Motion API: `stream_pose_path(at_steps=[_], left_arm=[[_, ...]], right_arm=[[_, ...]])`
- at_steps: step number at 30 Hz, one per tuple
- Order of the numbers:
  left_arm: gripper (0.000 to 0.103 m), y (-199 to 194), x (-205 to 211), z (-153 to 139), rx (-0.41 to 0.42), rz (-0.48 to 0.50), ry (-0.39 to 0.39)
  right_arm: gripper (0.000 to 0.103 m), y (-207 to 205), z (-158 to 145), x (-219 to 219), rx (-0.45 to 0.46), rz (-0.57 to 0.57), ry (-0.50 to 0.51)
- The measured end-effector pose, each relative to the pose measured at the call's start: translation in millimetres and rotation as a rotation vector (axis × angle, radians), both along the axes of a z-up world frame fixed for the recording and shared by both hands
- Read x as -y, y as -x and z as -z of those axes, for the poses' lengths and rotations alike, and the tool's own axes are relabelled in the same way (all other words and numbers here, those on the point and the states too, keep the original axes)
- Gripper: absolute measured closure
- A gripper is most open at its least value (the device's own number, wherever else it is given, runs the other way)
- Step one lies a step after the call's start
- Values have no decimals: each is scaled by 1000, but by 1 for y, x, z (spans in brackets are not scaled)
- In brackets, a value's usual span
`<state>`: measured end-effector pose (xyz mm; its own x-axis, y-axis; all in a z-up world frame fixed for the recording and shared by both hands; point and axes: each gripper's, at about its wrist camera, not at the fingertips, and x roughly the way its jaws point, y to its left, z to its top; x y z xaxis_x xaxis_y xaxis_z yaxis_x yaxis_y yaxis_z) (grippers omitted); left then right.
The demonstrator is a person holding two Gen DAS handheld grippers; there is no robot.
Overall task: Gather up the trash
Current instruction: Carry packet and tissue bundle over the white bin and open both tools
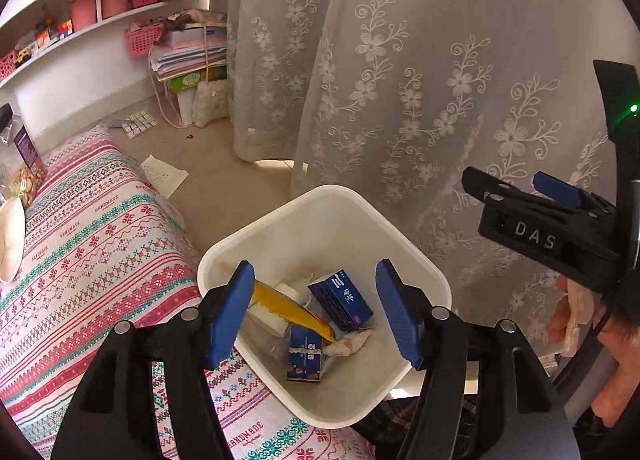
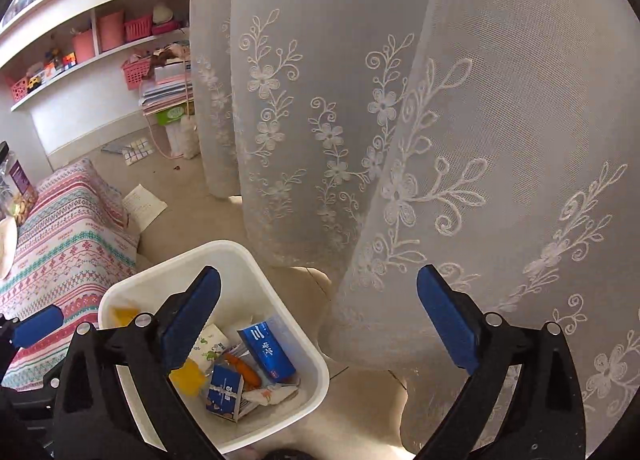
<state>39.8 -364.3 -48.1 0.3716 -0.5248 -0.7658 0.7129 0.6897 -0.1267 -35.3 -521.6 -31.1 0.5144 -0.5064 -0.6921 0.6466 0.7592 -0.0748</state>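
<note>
The white square plastic bin (image 1: 320, 219) of discarded cartons is seen directly below the spread, empty left gripper (image 1: 316, 312); the right gripper (image 2: 320, 324), likewise spread and empty, is held beside it.

Beige floor (image 1: 224, 195), white trash bin (image 1: 404, 256), paper sheet (image 1: 165, 175), patterned mattress (image 1: 88, 244) beside the bin

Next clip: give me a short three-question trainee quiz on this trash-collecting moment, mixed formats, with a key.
1. True or false: the left gripper holds a piece of trash.
2. Multiple choice: the white bin stands next to A) a lace curtain B) a fridge C) a sink.
3. Fill in: the larger box lying in the bin is ____ in colour.

Key: 1 false, its fingers are apart and empty; 2 A; 3 blue.
</note>
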Motion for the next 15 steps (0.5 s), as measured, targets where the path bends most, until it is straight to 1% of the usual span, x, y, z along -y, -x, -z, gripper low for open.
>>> stream_pose_path(at_steps=[3,8,10,13,15], left_arm=[[31,-7,-13,-2,49,-73,-40],[29,-25,-41,-6,174,-203,-130],[23,-34,-55,-8,192,-246,-141],[23,-46,-76,-10,205,-300,-152],[22,-52,-88,-10,225,-330,-173]], right_arm=[[8,-9,-1,-9,3,-25,-6],[8,-33,1,-41,-17,-107,-2],[8,-42,1,-55,-23,-139,1],[8,-57,3,-76,-30,-185,9],[8,-67,3,-92,-37,-215,22]])
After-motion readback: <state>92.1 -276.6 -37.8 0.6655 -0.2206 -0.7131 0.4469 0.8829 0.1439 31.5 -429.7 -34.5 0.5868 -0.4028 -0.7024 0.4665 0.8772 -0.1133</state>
